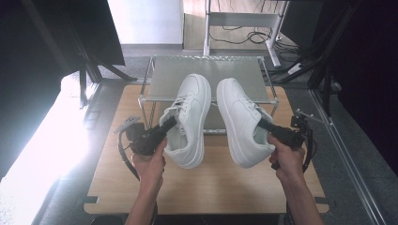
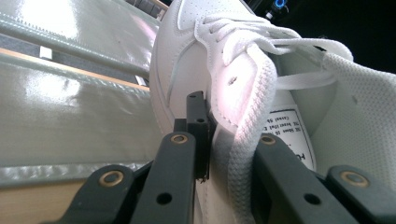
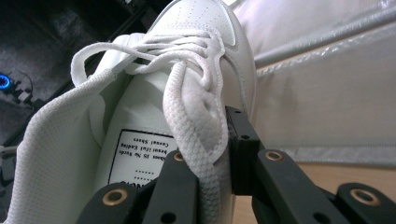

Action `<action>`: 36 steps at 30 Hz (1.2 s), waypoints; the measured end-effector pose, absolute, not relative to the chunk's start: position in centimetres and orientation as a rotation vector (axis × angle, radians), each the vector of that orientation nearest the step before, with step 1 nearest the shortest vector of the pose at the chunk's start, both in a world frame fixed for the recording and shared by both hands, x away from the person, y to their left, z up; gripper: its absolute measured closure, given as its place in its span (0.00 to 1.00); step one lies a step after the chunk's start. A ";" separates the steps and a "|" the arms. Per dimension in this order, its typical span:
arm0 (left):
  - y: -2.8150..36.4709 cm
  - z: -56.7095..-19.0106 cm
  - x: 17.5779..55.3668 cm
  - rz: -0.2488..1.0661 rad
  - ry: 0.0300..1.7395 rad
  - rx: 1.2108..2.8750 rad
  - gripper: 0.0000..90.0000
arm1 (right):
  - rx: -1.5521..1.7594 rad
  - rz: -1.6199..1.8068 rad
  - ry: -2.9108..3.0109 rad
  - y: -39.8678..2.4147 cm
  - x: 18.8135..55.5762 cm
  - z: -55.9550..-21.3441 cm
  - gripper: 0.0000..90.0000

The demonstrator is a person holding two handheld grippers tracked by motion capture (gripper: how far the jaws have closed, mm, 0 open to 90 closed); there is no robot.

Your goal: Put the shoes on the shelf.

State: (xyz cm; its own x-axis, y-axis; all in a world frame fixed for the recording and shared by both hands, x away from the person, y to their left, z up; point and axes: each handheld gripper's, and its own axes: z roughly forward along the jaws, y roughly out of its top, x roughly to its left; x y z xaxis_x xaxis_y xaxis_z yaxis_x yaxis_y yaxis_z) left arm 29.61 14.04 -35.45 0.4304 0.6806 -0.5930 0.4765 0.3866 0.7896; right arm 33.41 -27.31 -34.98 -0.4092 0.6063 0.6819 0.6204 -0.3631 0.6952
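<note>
Pair of white sneakers, lifted over a rack.
Left gripper (image 1: 170,123) clamps the left sneaker (image 1: 190,119) by its collar; right gripper (image 1: 261,123) clamps the right sneaker (image 1: 241,122) likewise, toes toward the rack (image 1: 164,84), probably for shelving.

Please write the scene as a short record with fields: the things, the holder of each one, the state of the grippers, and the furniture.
left item: white lace-up sneaker, lifted off the table, toe pointing away
right item: second white lace-up sneaker, also lifted
left gripper: shut on the side wall of the left sneaker's opening
right gripper: shut on the same part of the right sneaker
behind: grey metal-framed shoe rack
surface: light wooden table
</note>
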 end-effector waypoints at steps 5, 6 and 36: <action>13.5 -35.2 31.2 0.188 1.235 1.237 0.94 | -1.720 -1.952 -1.756 -26.6 34.7 -34.4 0.93; 13.4 -35.1 31.6 0.197 1.239 1.236 0.94 | -1.723 -1.951 -1.758 -26.4 34.9 -34.3 0.93; 13.1 -32.9 41.4 0.205 1.379 1.167 0.93 | -1.929 -1.911 -1.729 -22.7 44.0 -31.4 0.92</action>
State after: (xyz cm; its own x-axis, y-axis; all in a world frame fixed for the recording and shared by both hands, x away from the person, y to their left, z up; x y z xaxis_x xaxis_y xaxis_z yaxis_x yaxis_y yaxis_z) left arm 41.35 13.05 -32.86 0.2677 0.7155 -0.6453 0.4964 0.4715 0.7289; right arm 43.99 -22.73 -31.43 -0.2796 0.6889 0.6687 0.5969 -0.4208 0.6831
